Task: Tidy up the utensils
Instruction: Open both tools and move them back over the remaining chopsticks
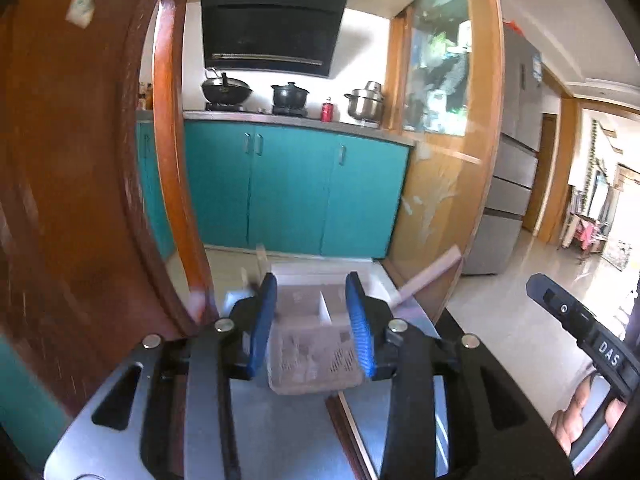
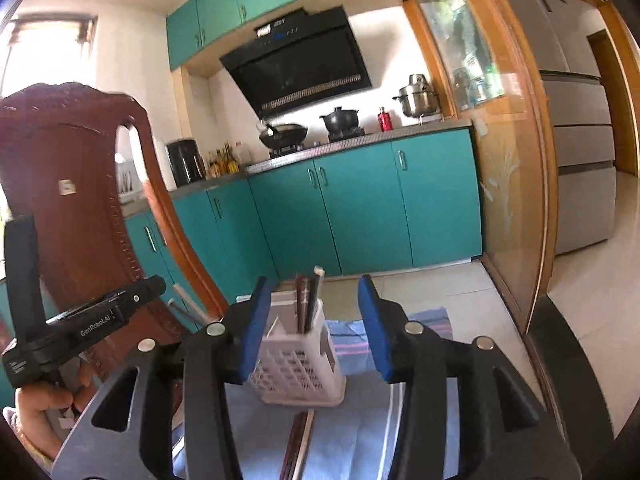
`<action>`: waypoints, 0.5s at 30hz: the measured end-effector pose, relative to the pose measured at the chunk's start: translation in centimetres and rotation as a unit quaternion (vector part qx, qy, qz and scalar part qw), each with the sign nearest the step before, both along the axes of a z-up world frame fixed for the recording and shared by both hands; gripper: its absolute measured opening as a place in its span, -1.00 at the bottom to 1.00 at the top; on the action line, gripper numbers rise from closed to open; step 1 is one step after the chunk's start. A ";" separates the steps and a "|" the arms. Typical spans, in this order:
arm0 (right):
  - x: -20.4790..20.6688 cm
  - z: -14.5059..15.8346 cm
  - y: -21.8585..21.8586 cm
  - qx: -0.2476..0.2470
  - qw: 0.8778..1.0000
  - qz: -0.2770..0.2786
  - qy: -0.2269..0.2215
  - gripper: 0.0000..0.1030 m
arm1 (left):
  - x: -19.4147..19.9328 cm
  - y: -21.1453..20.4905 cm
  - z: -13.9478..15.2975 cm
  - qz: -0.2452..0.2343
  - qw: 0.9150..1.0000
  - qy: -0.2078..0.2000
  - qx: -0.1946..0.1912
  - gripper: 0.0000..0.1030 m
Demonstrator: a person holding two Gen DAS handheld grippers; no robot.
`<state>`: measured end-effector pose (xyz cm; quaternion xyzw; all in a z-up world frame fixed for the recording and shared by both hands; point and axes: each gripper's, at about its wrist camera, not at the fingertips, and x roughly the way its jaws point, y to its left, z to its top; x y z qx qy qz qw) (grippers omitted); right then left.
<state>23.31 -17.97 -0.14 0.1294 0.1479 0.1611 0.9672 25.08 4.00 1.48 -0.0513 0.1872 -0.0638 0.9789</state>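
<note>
A white perforated utensil holder (image 2: pixel 300 364) stands on a blue striped cloth (image 2: pixel 360 432), with dark chopsticks (image 2: pixel 306 304) upright in it. A loose pair of chopsticks (image 2: pixel 298 444) lies on the cloth in front of it. My right gripper (image 2: pixel 313 282) is open; the holder shows between its blue fingers, nearer the left one, untouched. In the left wrist view the holder (image 1: pixel 316 356) is blurred and sits between the fingers of my open left gripper (image 1: pixel 311 278). A dark chopstick (image 1: pixel 348 420) lies before it. A pale handle (image 1: pixel 428 276) leans out at the right.
A carved wooden chair (image 1: pixel 80 160) stands close on the left, also the chair (image 2: pixel 80 184) in the right wrist view. A glass door in a wooden frame (image 2: pixel 516 180) is on the right. Teal cabinets (image 1: pixel 288 188) lie beyond. A person's hand (image 2: pixel 36 412) holds the other gripper.
</note>
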 end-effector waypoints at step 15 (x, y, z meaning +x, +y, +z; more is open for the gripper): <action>5.1 -14.4 0.2 -0.030 0.961 0.007 0.275 -0.13 | 3.0 -4.6 -16.6 -0.096 0.964 0.246 -0.007 -0.28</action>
